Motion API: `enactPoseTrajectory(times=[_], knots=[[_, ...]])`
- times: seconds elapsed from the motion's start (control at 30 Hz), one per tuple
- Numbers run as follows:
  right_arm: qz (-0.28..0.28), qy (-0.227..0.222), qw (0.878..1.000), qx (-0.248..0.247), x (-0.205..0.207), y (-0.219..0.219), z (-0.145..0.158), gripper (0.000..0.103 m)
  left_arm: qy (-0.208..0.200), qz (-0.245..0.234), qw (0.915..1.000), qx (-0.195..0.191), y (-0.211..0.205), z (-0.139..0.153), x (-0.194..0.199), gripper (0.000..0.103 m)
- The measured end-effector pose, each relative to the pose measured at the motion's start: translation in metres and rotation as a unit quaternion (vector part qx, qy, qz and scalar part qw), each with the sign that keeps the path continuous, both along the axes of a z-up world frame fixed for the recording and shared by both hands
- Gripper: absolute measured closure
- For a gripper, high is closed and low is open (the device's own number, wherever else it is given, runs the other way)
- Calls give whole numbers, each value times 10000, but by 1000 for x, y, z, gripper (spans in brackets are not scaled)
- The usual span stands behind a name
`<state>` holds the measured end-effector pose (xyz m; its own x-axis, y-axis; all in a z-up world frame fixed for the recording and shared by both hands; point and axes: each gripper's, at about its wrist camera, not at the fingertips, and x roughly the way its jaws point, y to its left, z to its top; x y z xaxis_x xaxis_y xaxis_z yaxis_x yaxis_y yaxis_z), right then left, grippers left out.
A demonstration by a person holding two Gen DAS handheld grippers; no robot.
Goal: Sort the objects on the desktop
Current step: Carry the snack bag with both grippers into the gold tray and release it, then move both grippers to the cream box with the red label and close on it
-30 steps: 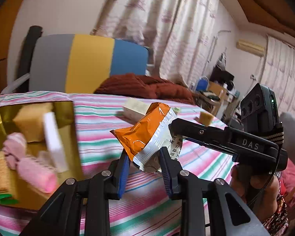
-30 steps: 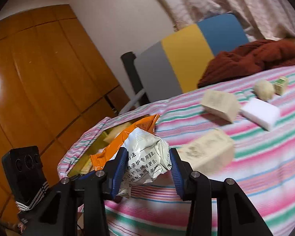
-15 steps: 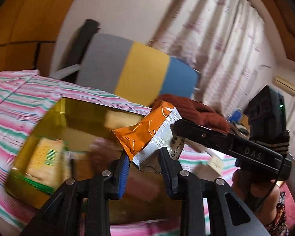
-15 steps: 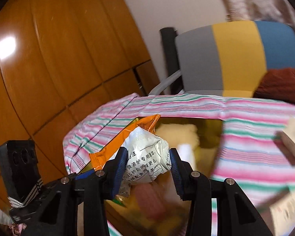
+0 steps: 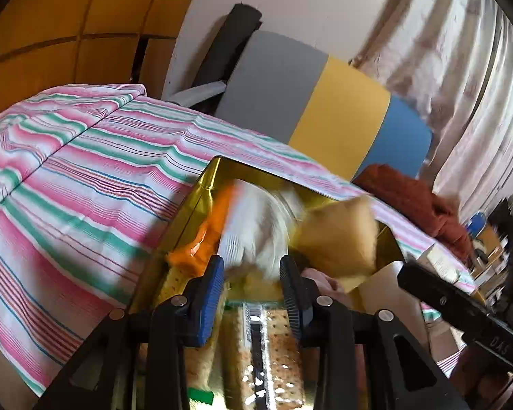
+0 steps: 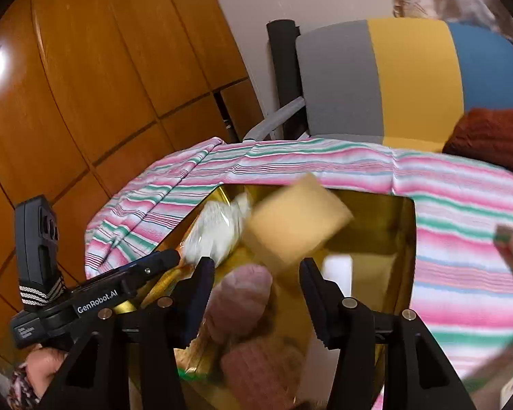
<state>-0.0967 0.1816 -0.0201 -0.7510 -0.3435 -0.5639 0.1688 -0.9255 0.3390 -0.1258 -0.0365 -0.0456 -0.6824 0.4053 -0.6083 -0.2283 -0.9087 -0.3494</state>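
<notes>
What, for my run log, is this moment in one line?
snack packet over gold box | left gripper grip blurred | right gripper open

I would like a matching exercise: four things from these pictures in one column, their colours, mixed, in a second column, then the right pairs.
Things:
1. snack packet
2. box
3. tablecloth
4. sponge block

Colours:
A. shiny gold
B. pale yellow
C. orange and white
D. pink, green and white stripes

Pairs: 1-C, 2-A, 3-D, 4-B
</notes>
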Motion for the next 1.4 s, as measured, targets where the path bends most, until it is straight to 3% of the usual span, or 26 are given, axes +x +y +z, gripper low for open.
enactPoseTrajectory(times=[0.4,0.63,0.9,1.07,1.23,1.4], knots=[[-472,401,9968,-509,60,41,-12,49,387,-683,9956,-517,59,-6,38,69],[-1191,745,9893,-388,107,83,-8,49,791,-1348,9845,-801,107,10,67,69],[-2240,893,9700,-321,168,148,-6,48,966,-2167,9678,-847,169,28,94,68],[-2800,574,9544,-857,186,211,-23,43,802,-2724,9547,-889,215,24,115,65],[-2681,179,9513,-1511,173,248,-43,43,302,-3057,9456,-1068,260,0,125,65],[-2527,-74,9490,-1883,154,262,-54,43,127,-3044,9448,-1203,283,-16,121,65]])
